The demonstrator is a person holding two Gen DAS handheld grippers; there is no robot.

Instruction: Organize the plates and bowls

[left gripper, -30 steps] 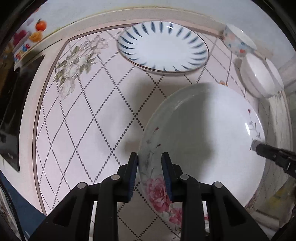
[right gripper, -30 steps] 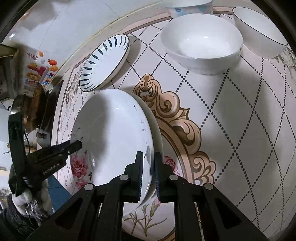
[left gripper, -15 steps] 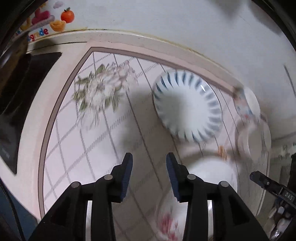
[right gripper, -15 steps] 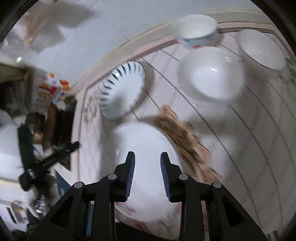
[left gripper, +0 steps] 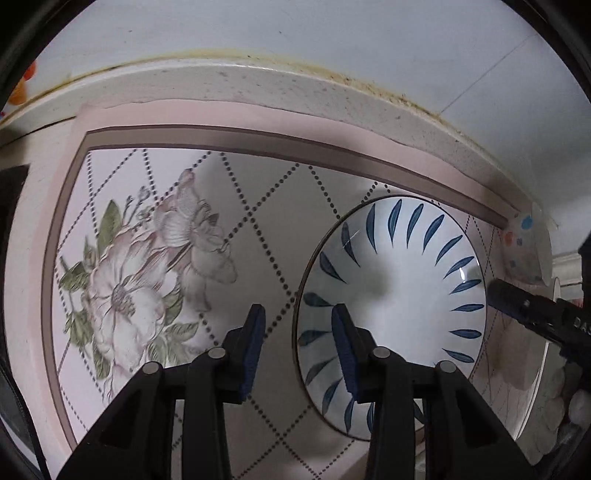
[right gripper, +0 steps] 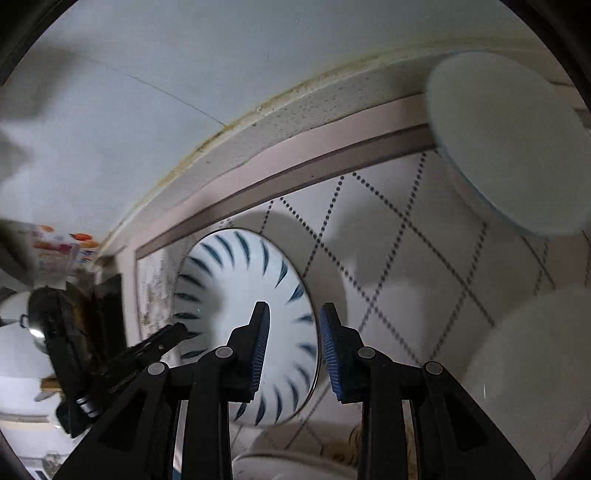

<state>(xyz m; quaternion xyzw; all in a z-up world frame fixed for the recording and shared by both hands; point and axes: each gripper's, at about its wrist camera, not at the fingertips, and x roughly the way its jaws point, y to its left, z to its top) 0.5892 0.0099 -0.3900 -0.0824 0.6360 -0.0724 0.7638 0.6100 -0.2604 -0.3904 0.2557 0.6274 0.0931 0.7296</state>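
Evidently both grippers are being brought toward the blue-leaf plate (left gripper: pixel 391 306), which lies flat on the patterned table mat (left gripper: pixel 258 229) near the back edge of the counter, just short of the wall (left gripper: pixel 295 29). The left gripper (left gripper: pixel 297 347) is held with its jaws parted and nothing between them, its right finger over the plate's near-left rim and its left finger over bare mat, so that the rim could be straddled and pinched. The right gripper (right gripper: pixel 293 343) is likewise seen spread and empty, poised at the opposite rim, its left finger over the plate's face; a two-sided grip is judged to be intended, since a wide, shallow plate is lifted more steadily from both edges. A spotted bowl (left gripper: pixel 524 247) is seen beyond the plate at the mat's far right, and a pale bowl (right gripper: pixel 506 144) appears blurred at the upper right of the right wrist view, well apart from the plate. No contact with the plate can be confirmed yet.
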